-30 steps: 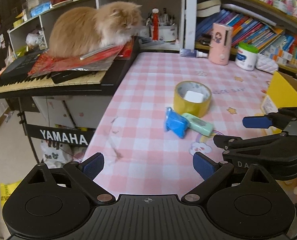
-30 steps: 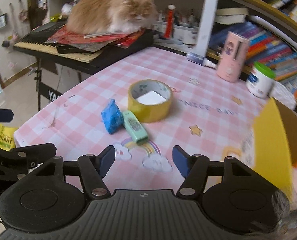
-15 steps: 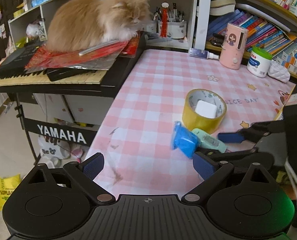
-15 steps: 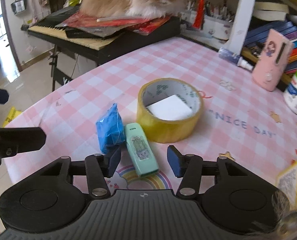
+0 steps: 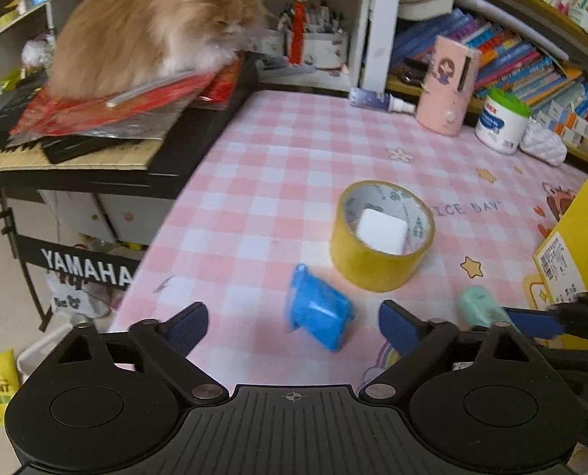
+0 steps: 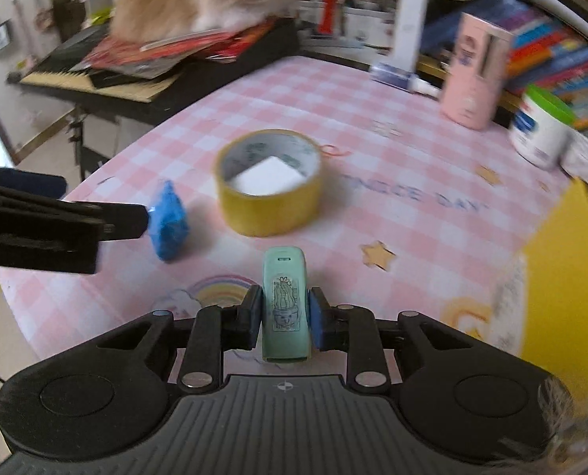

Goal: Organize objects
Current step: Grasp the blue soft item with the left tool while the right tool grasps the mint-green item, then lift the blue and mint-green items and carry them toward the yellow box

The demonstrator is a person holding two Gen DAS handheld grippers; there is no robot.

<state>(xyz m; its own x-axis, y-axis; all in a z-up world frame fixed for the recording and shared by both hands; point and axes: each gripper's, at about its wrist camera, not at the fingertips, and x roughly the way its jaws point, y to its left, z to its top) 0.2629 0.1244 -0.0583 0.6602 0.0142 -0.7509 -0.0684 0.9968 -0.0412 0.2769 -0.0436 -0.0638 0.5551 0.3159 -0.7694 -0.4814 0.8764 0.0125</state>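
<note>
My right gripper (image 6: pixel 285 318) is shut on a mint-green stapler (image 6: pixel 285 301) with a cactus drawing, held between its blue pads above the pink checked tablecloth (image 6: pixel 373 166). The same stapler (image 5: pixel 482 308) shows at the right of the left wrist view, in the right gripper's fingers (image 5: pixel 531 322). My left gripper (image 5: pixel 294 326) has its jaws wide and closing, with a blue packet (image 5: pixel 319 310) lying between them, untouched. That blue packet (image 6: pixel 169 223) sits beside the left finger (image 6: pixel 76 221). A yellow tape roll (image 5: pixel 381 235) with a white block inside stands just beyond.
A yellow box (image 5: pixel 575 253) stands at the table's right. A pink case (image 5: pixel 450 87), a white jar (image 5: pixel 499 120) and a small bottle (image 5: pixel 381 101) line the back edge before bookshelves. A cat (image 5: pixel 151 27) sits on papers atop a keyboard (image 5: pixel 76 150) left of the table.
My right gripper closed on the green stapler and carried it right, away from the blue packet. My left gripper moved forward until the blue packet came between its jaws.
</note>
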